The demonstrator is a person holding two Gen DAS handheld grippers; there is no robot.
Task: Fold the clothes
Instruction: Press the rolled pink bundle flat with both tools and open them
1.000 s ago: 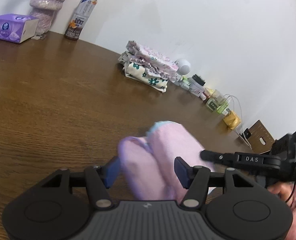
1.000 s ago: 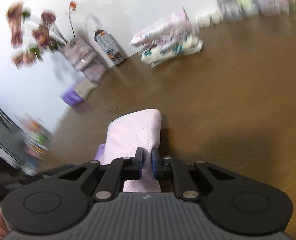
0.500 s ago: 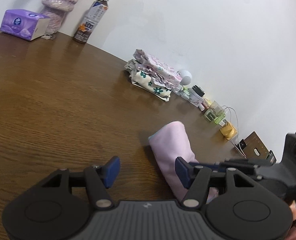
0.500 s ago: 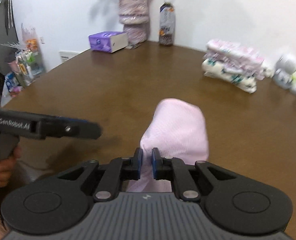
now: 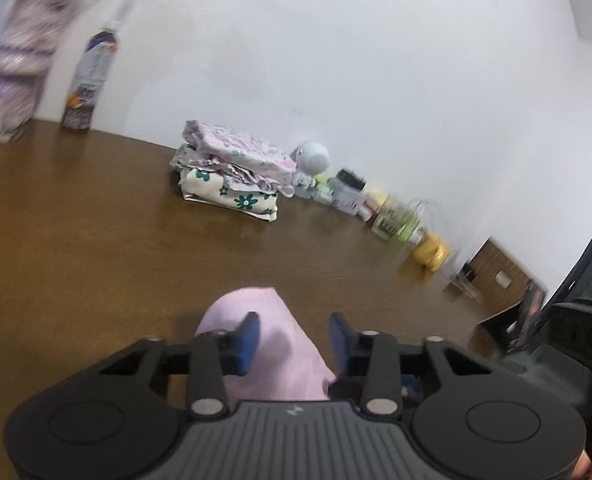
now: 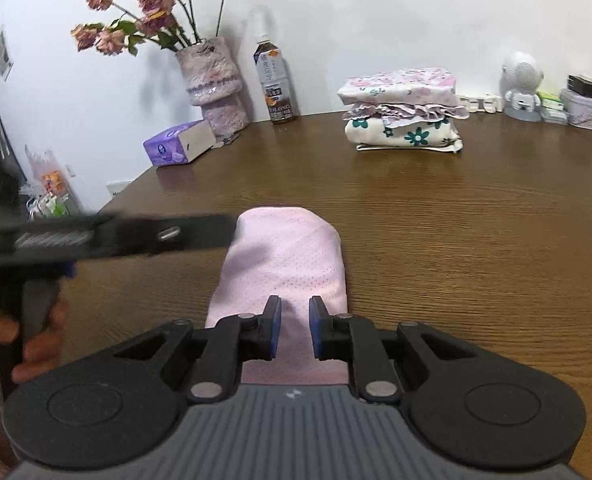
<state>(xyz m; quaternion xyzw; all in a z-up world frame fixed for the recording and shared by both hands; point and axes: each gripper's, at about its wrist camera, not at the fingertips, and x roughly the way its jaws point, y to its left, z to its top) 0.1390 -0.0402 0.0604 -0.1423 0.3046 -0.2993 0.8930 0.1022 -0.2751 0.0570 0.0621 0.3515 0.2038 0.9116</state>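
One pink garment (image 6: 284,256) | three folded clothes stacked (image 6: 403,114) | left hand-held gripper (image 5: 294,338) released | right hand-held gripper (image 6: 295,332) released

folded garment (image 6: 284,256) on table (image 6: 475,240) (clothes stack (image 6: 403,110) behind).

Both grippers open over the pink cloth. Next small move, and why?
Probably close the left gripper on the pink cloth. Its fingers are spread with the folded cloth between them, and the right gripper is open too, so nothing holds the cloth. The stack at the wall looks like where it goes.
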